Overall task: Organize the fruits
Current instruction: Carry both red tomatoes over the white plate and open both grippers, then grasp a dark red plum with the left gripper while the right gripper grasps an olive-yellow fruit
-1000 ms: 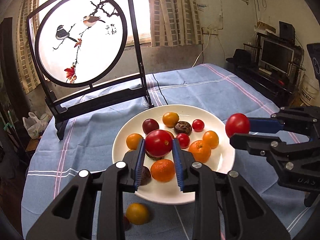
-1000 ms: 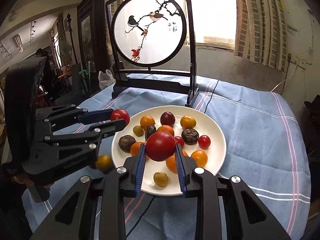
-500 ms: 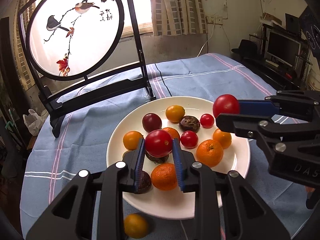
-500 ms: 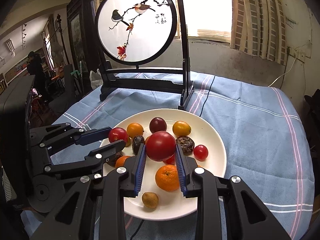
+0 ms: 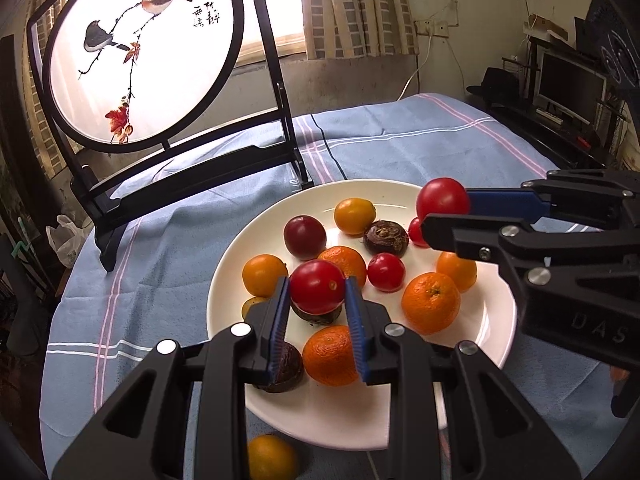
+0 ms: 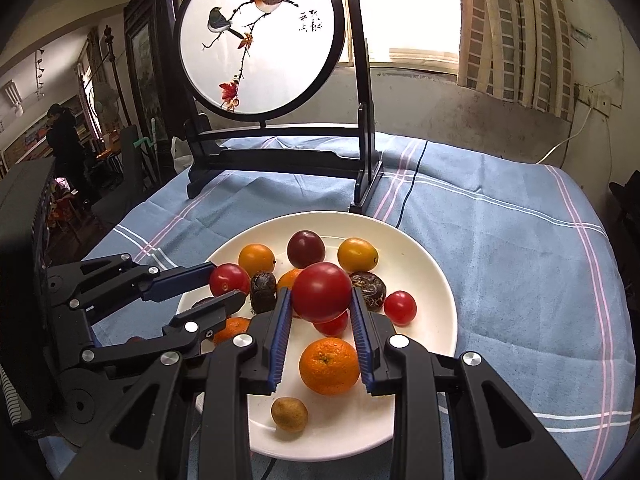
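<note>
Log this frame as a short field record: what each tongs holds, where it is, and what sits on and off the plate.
left tongs: shut on a red tomato, above the plate
right tongs: shut on a larger red tomato, above the plate
plate: white, on the blue striped cloth
on plate: tangerines, small tomatoes, dark brown fruits, one dark red plum
off plate: one orange fruit on the cloth near the rim
background: round bird screen behind the plate

A blue striped cloth (image 5: pixel 400 140) covers the worktop. On it, right below the jaws, sits a white plate (image 5: pixel 408 196) of fruit. Beyond the jaws stands a dark-framed round bird screen (image 6: pixel 260 36). One orange fruit (image 5: pixel 270 456) lies on the cloth, nearer than the jaws.
</note>
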Available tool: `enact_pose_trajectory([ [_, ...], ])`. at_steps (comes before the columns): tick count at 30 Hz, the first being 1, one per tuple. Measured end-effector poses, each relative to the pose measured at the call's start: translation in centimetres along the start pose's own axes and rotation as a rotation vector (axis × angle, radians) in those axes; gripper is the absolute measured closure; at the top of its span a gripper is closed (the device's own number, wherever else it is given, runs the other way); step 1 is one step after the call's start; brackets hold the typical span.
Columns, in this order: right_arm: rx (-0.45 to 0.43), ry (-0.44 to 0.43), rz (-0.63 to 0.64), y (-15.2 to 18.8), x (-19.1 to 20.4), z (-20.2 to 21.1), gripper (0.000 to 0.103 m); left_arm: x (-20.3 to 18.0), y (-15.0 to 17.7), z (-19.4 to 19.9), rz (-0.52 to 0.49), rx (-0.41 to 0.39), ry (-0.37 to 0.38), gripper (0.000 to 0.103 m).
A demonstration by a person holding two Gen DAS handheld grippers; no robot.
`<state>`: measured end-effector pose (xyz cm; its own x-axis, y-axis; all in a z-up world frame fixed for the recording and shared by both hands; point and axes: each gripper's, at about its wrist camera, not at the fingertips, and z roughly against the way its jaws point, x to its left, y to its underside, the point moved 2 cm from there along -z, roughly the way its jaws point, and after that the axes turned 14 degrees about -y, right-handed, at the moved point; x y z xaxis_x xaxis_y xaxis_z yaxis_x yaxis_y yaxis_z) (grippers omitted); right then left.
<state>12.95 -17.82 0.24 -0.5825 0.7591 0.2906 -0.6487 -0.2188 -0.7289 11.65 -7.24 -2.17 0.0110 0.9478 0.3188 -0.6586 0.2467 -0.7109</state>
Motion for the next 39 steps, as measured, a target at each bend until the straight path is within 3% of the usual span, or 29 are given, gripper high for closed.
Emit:
enact_pose_trajectory([
  [4,0.014,-0.002,-0.017,-0.3,-0.5,-0.7,0.072,-0.6,0.0,-0.5,-0.025,0.012,0.0,0.073],
  [6,0.004,0.025,-0.023,-0.4,-0.8,-0.9,0.059,-0.7,0.0,-0.7,-0.025,0.014,-0.01,0.062],
  [7,-0.004,0.031,-0.023,-0.5,-0.8,-0.8,0.059,-0.4,-0.1,-0.7,-0.011,0.008,-0.017,0.051],
  [8,-0.01,0.02,-0.032,-0.5,-0.9,-0.6,0.059,-0.1,-0.1,-0.5,0.001,0.0,-0.021,0.047],
  [12,-0.032,-0.003,-0.036,0.1,-0.4,1.1,0.059,2.2,-0.2,0.6,0.039,-0.021,-0.018,0.046],
  [19,0.054,-0.12,0.091,5.1,6.2,2.7,0.059,10.6,2.3,4.2,0.123,-0.064,-0.075,0.035],
  [22,0.125,-0.198,0.147,7.8,9.9,1.3,0.059,13.3,5.0,5.0,0.113,-0.038,-0.097,0.032],
  [26,0.215,-0.227,0.203,9.1,13.2,-2.3,0.059,15.4,8.5,5.2,0.089,0.007,-0.127,0.032],
  [29,0.26,-0.237,0.201,9.2,14.2,-4.9,0.059,16.4,10.7,5.5,0.08,0.031,-0.11,0.032],
  [36,0.242,-0.188,0.165,7.6,13.7,-8.1,0.058,14.5,14.1,5.9,-0.06,0.035,-0.02,0.031],
  [39,0.253,-0.165,0.184,7.6,13.5,-8.3,0.071,12.8,14.6,5.5,-0.093,0.04,0.037,0.031],
])
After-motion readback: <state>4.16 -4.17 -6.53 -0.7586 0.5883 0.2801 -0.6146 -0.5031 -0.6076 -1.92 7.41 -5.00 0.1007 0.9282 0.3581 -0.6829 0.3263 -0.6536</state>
